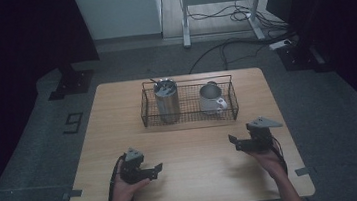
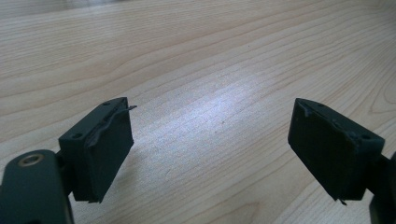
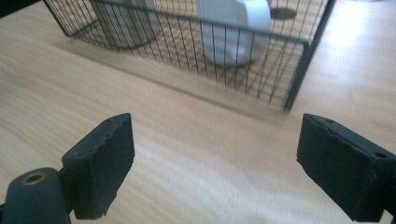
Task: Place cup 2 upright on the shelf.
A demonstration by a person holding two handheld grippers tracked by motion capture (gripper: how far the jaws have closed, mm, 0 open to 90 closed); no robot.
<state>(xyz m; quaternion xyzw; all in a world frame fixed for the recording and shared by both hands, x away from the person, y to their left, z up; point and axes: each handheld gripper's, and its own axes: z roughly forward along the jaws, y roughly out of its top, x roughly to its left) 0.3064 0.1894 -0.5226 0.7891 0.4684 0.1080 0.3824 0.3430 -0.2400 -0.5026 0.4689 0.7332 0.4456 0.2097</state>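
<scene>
Standing here, my guess at the main risk is a jaw snagging the wire basket [image 1: 190,115] on the way to the steel tumbler [image 1: 166,101] or white mug [image 1: 211,98] inside it at the table's [image 1: 195,179] far edge, tipping one over. Right gripper [image 1: 237,143] faces the basket, jaws wide apart, holding nothing. Left gripper [image 1: 156,170] hovers over bare wood, also spread wide and empty.

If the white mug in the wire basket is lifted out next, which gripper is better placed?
Probably the right gripper: open, nearer the white mug at the wire basket's right end, and facing it. The left gripper, also open, points across bare table.
</scene>
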